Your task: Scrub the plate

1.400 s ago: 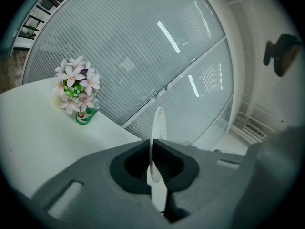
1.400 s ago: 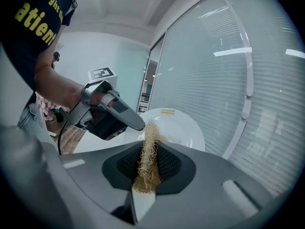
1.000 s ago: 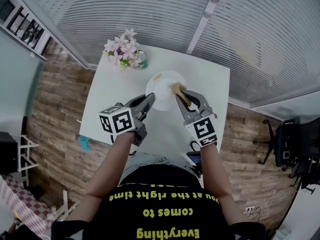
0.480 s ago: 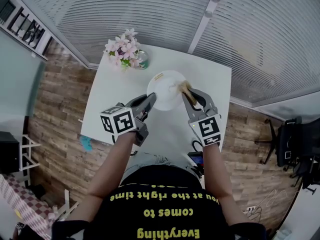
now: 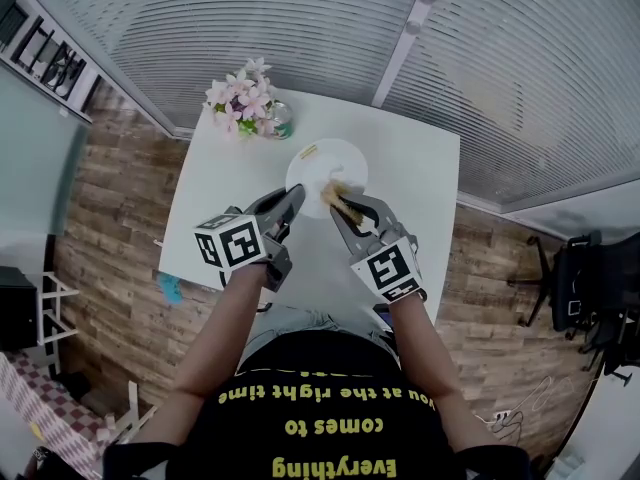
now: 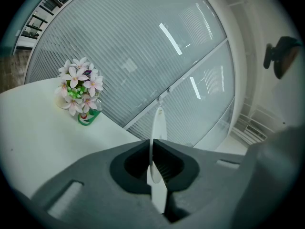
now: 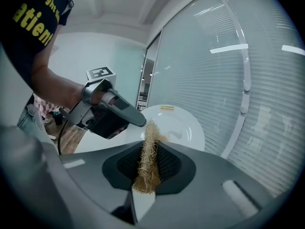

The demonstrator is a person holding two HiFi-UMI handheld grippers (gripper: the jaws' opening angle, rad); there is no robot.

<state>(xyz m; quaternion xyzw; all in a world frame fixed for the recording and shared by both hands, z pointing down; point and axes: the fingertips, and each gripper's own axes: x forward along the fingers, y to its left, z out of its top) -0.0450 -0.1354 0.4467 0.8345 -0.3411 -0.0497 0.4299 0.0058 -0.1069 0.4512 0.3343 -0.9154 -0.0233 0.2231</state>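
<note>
While the left gripper [image 5: 288,204] stands closed on the near rim of the white plate [image 5: 330,166] over the table [image 5: 420,168], and the right gripper [image 5: 338,204], jaws part-way apart, clamps a tuft of straw-coloured scrubber [image 7: 148,156] at its face, the risk is leverage — a hard stroke could twist the thin rim out of that single pinch, or pull fibres loose. Plate: bare but for a small yellow mark [image 5: 309,152]. Beyond, at the far corner, a green pot [image 5: 283,123] holds pink flowers [image 5: 240,96].

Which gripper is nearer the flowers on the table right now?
Left. The left gripper clamps the plate rim on the flowers' side; the right gripper, holding the fibre scrubber, is farther right across the plate.
</note>
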